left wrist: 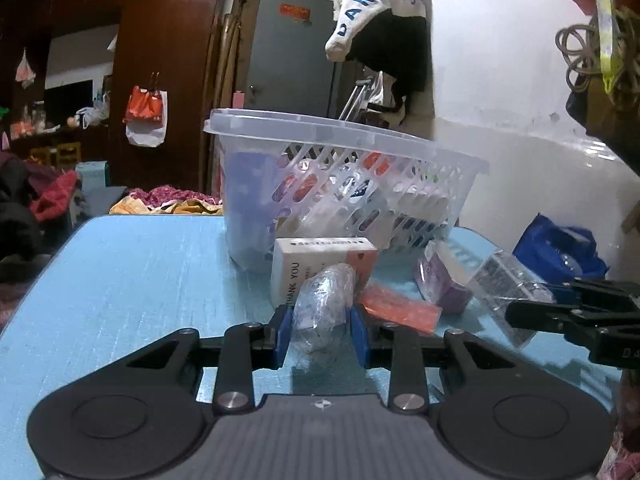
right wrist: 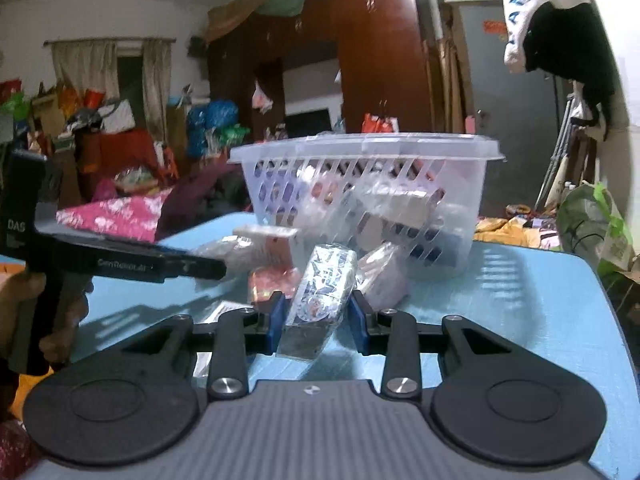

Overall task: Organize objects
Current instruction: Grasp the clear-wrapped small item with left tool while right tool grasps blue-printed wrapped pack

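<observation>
In the left wrist view my left gripper (left wrist: 320, 334) is shut on a clear-wrapped packet (left wrist: 324, 300), with the blue pads pressing its sides just above the light blue table (left wrist: 140, 280). Behind it lie a white and pink box (left wrist: 296, 264), an orange packet (left wrist: 400, 308) and a purple packet (left wrist: 440, 280). The translucent slotted basket (left wrist: 320, 130) stands further back, holding several packets. My right gripper (right wrist: 318, 324) is shut on a blue-and-white printed clear packet (right wrist: 322, 288); the left wrist view shows that packet (left wrist: 504, 284) tilted at the right.
In the right wrist view the basket (right wrist: 360, 146) stands straight ahead, with a pink packet (right wrist: 272, 284) and another clear packet (right wrist: 380, 276) before it. A hand (right wrist: 24, 304) holds the left gripper's handle at the left. A blue bag (left wrist: 560, 248) sits past the table's right edge.
</observation>
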### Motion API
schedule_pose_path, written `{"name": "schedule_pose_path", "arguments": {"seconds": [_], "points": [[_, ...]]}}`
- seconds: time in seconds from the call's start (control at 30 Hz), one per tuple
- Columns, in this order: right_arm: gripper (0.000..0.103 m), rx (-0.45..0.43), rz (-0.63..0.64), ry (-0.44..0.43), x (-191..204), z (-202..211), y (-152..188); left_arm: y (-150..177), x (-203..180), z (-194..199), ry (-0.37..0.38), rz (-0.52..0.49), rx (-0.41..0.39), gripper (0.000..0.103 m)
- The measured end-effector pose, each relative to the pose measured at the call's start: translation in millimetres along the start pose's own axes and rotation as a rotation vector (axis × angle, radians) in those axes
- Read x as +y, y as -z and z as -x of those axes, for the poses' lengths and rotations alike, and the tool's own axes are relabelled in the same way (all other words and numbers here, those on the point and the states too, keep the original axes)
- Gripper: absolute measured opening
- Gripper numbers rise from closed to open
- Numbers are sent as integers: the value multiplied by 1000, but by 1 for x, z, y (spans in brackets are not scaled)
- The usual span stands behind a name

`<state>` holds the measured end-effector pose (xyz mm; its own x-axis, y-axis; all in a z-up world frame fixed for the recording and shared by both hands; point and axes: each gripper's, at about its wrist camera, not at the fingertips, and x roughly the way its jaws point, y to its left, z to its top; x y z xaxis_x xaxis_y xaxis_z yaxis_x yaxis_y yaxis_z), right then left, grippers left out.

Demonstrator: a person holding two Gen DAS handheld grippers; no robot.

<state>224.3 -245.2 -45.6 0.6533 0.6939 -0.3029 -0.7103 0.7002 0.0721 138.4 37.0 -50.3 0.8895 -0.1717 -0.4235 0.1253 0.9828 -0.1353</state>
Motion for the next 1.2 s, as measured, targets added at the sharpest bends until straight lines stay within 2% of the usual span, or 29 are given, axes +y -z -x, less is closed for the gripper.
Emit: {"name": "schedule_pose_path", "arguments": {"seconds": [0.17, 0.47, 1.2], "points": [[38, -73, -14, 24, -2, 8, 2, 0, -4, 1, 6, -27, -19, 36], [37, -81, 3, 26, -1, 6, 2, 2, -6, 7, -1, -34, -66, 36], [37, -101, 0, 20, -2, 11, 5, 5, -6, 12, -13, -34, -107, 36]]}}
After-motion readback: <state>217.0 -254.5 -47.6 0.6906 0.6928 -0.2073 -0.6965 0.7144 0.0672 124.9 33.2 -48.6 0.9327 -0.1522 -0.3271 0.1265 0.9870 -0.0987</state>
